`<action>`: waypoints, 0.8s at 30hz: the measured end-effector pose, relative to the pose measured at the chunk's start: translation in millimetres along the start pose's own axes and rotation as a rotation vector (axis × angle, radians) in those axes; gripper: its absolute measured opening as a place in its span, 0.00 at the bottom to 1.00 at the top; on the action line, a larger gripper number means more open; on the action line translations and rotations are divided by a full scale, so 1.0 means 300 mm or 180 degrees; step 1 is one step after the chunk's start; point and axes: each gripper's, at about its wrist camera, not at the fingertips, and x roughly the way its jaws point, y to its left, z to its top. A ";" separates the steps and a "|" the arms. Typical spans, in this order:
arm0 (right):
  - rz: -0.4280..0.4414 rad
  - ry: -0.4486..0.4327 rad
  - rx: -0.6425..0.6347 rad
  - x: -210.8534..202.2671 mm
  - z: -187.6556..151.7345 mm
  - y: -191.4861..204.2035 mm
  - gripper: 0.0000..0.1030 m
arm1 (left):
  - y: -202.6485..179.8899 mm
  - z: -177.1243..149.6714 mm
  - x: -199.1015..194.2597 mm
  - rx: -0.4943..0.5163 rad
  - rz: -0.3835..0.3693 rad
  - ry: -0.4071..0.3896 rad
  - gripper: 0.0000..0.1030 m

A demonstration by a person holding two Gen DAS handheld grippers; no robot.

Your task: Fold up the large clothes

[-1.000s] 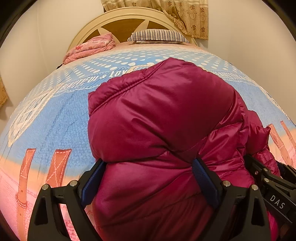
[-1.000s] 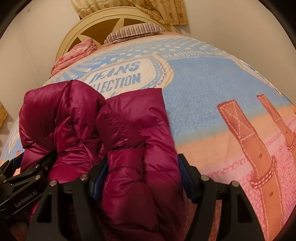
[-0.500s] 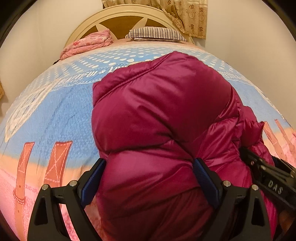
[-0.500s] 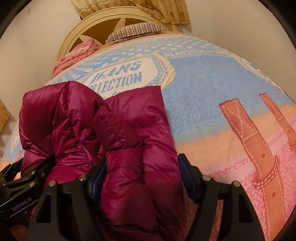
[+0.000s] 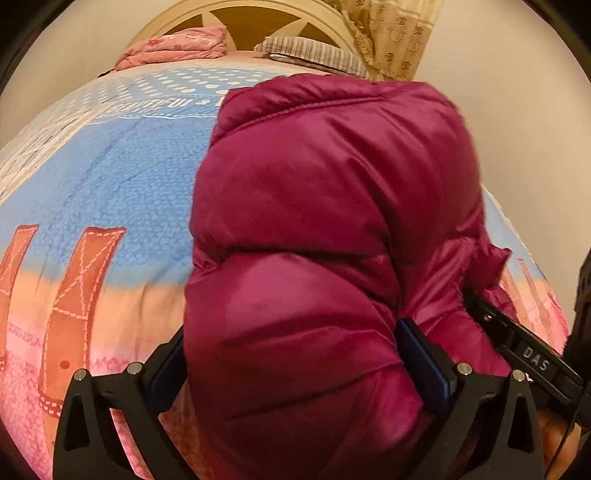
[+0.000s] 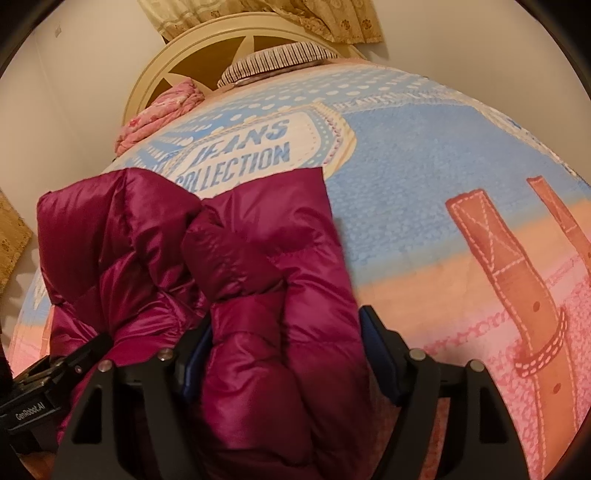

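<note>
On the bed, near its foot edge, magenta puffer jacket [image 5: 332, 236] bunched into thick folded bundle, shiny quilted panels, stitched seam ridge along top fold. Bundle fills most of left wrist view and blocks the bedspread's middle and right side behind it. Left gripper [image 5: 291, 365] clenched on the jacket's near fold, blue pads pressing fabric from both sides. Right gripper [image 6: 284, 350] likewise grasping jacket [image 6: 258, 266] at its right-hand part, a folded sleeve-like roll bulging between the fingers. Each gripper shows at the edge of the other's view, just beside the bundle, both on the same near side of the garment.

Bedspread [image 6: 424, 177] under jacket: blue field with white dots, printed "JEANS COLLECTION" label [image 6: 255, 155] just beyond the jacket's far edge, orange-pink band with brown strap prints toward foot edge. At head edge: folded pink blanket [image 5: 173, 48] toward left corner, striped pillow [image 5: 310, 55] beside it, cream arched headboard [image 6: 207, 48] behind both. Patterned beige curtain [image 5: 391, 33] hangs above headboard at right. Plain pale wall on both sides.
</note>
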 end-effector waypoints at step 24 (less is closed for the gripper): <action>0.0861 -0.0182 -0.0200 -0.222 -0.128 0.172 0.21 | -0.030 -0.163 -0.395 0.0378 0.0351 -0.0528 0.59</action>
